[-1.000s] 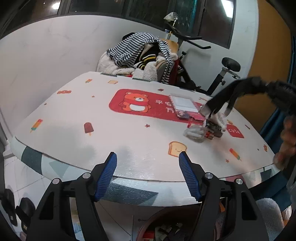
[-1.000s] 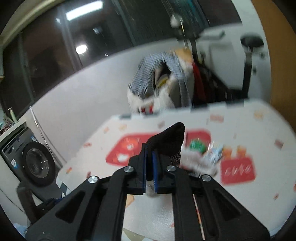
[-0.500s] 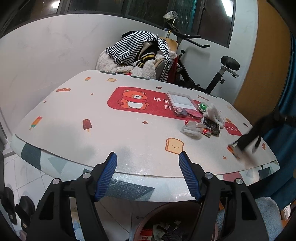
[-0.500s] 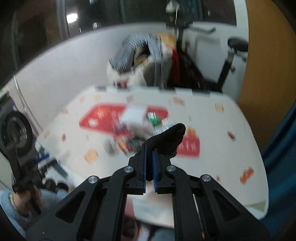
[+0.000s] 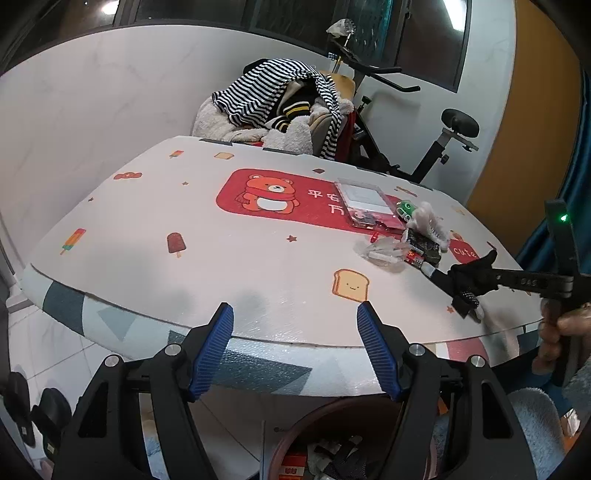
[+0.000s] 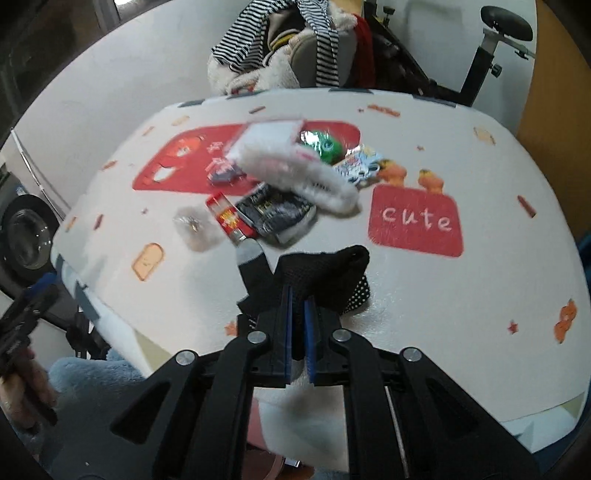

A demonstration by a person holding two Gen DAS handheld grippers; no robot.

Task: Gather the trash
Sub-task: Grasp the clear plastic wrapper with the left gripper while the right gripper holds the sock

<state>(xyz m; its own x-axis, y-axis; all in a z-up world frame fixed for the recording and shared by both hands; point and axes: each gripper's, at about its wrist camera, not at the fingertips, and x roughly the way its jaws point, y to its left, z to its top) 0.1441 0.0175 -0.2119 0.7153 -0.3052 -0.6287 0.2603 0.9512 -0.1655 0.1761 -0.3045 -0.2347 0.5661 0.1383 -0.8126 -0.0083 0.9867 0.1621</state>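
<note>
White rounded worktop (image 5: 229, 258) with red bear print lies ahead of both units. Brown round bin (image 5: 295, 439) with scraps sits below the left hand-held gripper (image 5: 295, 347), jaws released, nothing between. Wrapper pile (image 6: 273, 210) (black foil, red packet, clear film) lies just beyond the right hand-held gripper (image 6: 298, 314), clenched on black mesh fabric scrap (image 6: 325, 273) low over worktop.

Lived-in home room at night. Table (image 5: 155, 258) wore cartoon bear-and-ice-lolly cover; chair (image 5: 332, 122) behind was heaped with striped clothes (image 5: 266, 88). Exercise bike (image 5: 436, 147) stood by dark window (image 5: 406, 33); washing machine (image 6: 26, 229) sat at side, waste bin (image 5: 295, 443) under table's near edge.
</note>
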